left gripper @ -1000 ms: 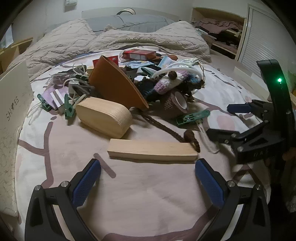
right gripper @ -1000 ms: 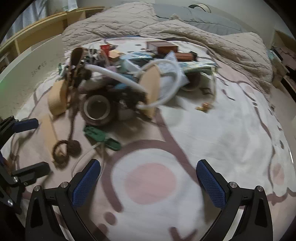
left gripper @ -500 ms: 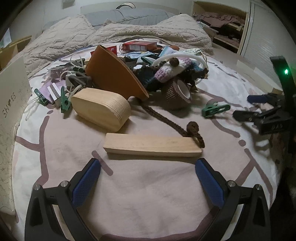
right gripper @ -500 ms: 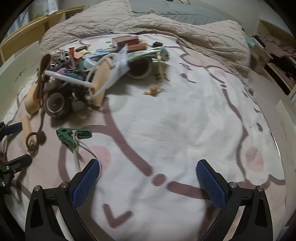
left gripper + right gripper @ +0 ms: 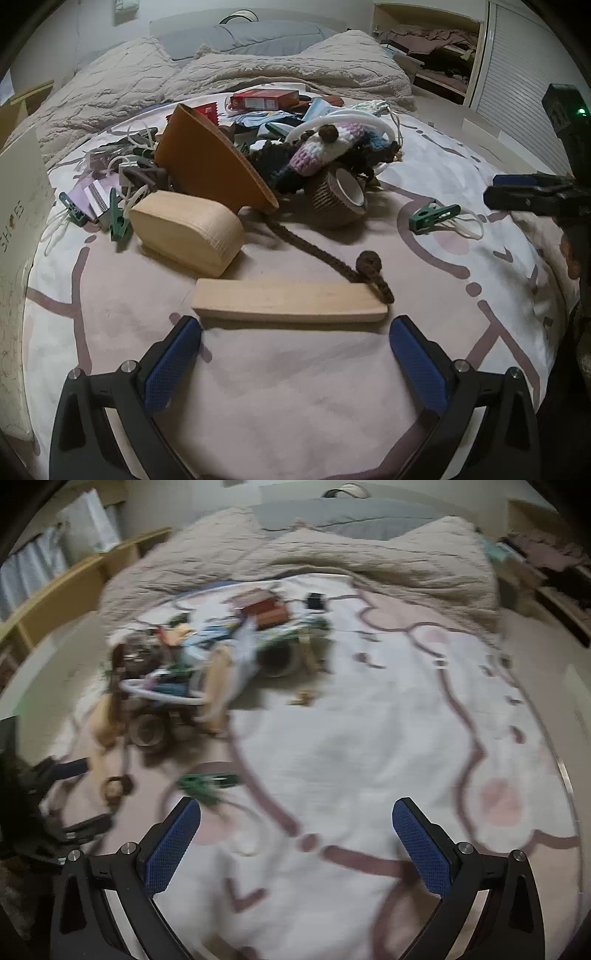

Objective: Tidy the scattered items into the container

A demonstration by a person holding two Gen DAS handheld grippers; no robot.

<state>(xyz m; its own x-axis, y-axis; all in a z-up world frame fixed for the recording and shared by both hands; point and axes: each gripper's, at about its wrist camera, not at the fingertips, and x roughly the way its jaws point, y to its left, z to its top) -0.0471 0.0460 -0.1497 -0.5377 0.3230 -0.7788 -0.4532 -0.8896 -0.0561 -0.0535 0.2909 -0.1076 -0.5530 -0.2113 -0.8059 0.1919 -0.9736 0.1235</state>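
So the left gripper (image 5: 294,345) creeps in closer, its spread tips now either side of the wooden block (image 5: 290,301). The right gripper (image 5: 296,832) swings away from the pile; the green clothespin (image 5: 207,783) now sits just off its left tip.

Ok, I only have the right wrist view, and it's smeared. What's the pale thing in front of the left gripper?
Observer: A flat wooden block. It lies crosswise just ahead of the left gripper, whose jaws are open and hold nothing.
Operator: Is anything touching it?
Observer: A brown crocheted cord runs down from the pile, and its coiled end appears to touch the block's right end.
Operator: And the green smear?
Observer: It's a green clothespin, lying apart from the pile beside a white loop.
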